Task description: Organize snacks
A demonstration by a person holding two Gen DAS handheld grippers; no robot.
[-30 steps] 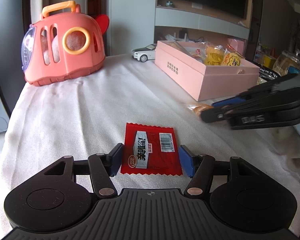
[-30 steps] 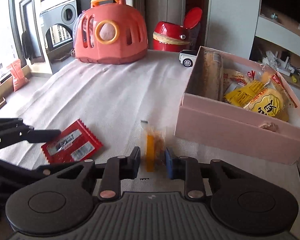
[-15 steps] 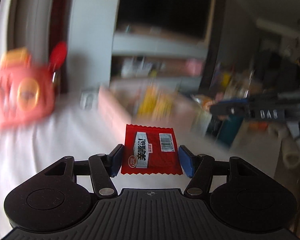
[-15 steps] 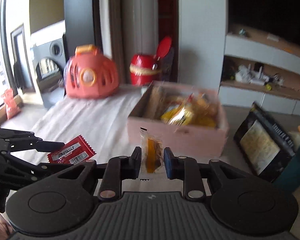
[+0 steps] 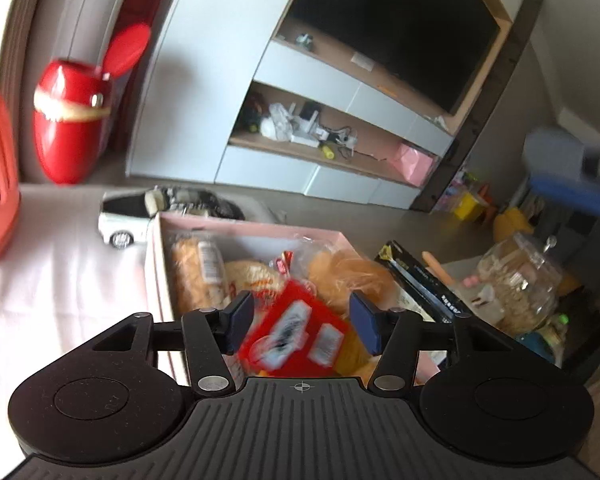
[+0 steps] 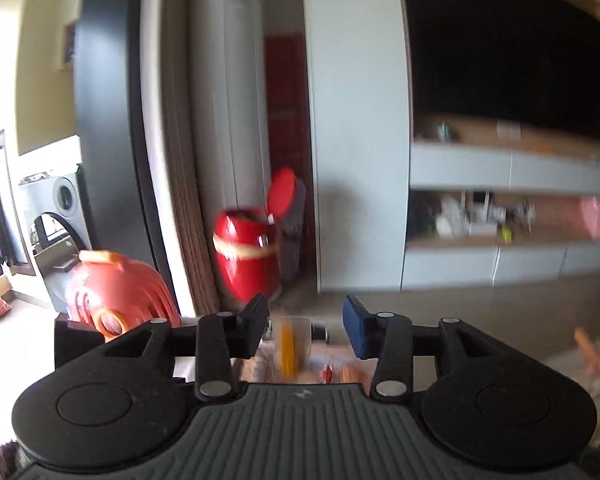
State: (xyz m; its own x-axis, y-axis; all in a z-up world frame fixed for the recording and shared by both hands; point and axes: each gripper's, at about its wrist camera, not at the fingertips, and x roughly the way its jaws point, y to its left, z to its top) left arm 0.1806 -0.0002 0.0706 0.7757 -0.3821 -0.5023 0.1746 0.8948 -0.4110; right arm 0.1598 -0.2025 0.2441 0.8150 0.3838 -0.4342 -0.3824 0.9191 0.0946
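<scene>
white tablecloth (image 5: 60,272) carries pink box (image 5: 156,264) — left gripper (image 5: 302,322) spread, red packet (image 5: 296,336) loose over box; right gripper (image 6: 306,326) spread, orange snack (image 6: 287,342) unclamped.

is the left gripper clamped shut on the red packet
No, the left gripper stands open, its blue pads wide apart, and the red snack packet sits loose and tilted between them above the pink box.

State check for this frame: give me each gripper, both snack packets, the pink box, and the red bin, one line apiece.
left gripper: open, above the box.
right gripper: open.
red snack packet: loose between the jaws, tilted, blurred, over the box.
orange snack packet: loose between the jaws, blurred.
pink box: open, holding snacks.
red bin: lid up.
</scene>
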